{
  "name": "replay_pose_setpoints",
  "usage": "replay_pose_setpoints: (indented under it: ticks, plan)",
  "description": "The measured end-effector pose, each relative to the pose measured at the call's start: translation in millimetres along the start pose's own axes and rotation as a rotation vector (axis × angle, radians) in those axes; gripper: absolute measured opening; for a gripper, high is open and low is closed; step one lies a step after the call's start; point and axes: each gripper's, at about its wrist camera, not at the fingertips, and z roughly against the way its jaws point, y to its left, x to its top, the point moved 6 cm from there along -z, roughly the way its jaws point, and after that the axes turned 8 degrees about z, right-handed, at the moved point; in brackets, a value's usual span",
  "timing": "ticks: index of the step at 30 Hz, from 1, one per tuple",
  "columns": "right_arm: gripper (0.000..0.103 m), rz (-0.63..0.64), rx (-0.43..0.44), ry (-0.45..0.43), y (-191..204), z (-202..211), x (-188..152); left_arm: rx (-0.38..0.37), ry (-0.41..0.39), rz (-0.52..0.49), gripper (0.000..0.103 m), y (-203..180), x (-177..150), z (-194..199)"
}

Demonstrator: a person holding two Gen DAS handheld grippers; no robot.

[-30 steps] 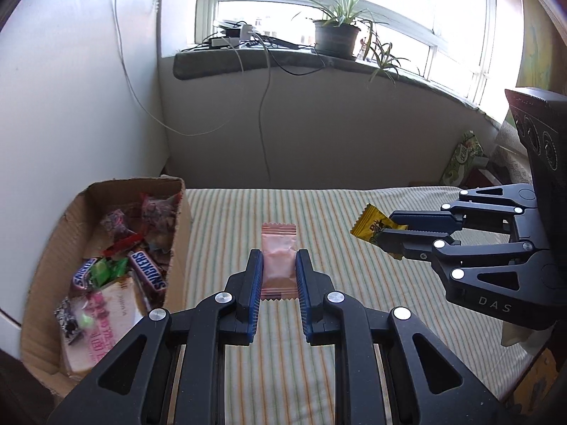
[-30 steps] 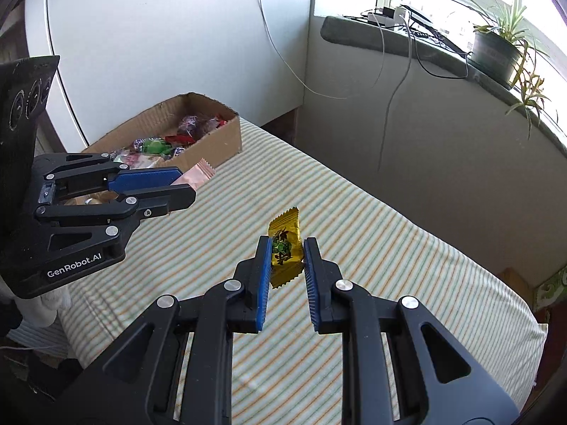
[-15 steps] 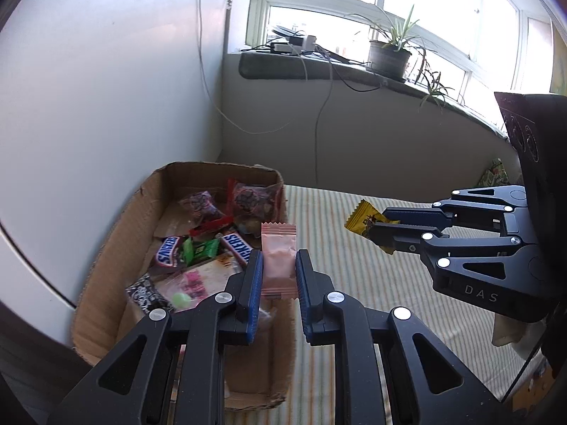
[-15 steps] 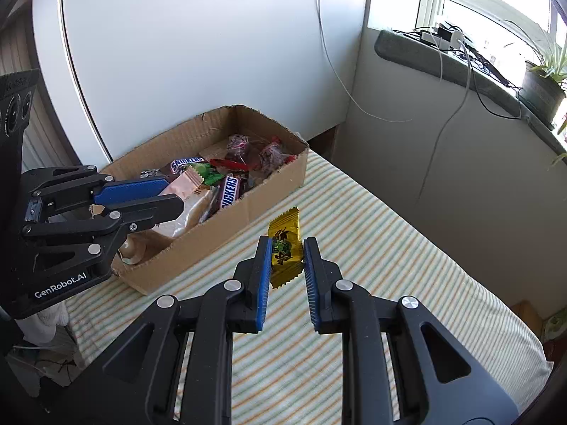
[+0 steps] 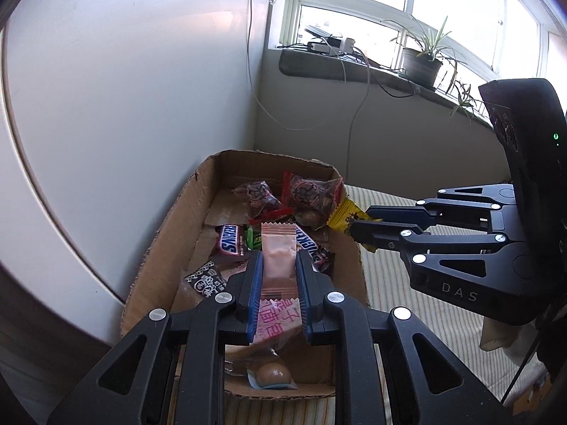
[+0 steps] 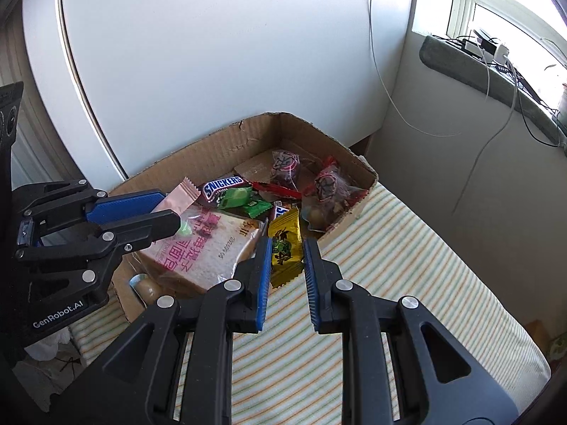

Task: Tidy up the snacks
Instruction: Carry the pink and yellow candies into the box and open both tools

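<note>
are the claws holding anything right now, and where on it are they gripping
Yes, both. The left claw pinches a pink snack packet by its lower half; the right claw pinches a yellow candy wrapper by its lower half.

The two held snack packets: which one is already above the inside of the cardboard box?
The pink packet in the left tongs; the yellow packet in the right tongs hangs at the box's near edge.

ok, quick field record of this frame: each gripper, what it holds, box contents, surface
left gripper: shut on pink packet, above the box interior
right gripper: shut on yellow packet, at the box's near wall
cardboard box: open top, holds Snickers bar, green candies, bread pack, red-printed clear packets
surface: striped cloth under the box
</note>
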Motion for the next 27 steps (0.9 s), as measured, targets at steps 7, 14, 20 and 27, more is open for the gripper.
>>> replay_pose_setpoints:
  ticks: [7,14,20,27]
  plan:
    - [0.019,0.008,0.003,0.011,8,-11,7,0.012,0.005,0.017,0.017,12,2,-3]
    - [0.019,-0.005,0.005,0.026,6,-23,9,0.022,0.009,0.018,0.017,14,1,-7]
    - [0.019,0.002,-0.002,0.023,6,-25,10,0.029,0.008,0.025,0.018,16,2,-9]
    - [0.028,0.005,-0.016,0.02,4,-23,10,0.042,0.009,0.03,0.02,19,2,-9]
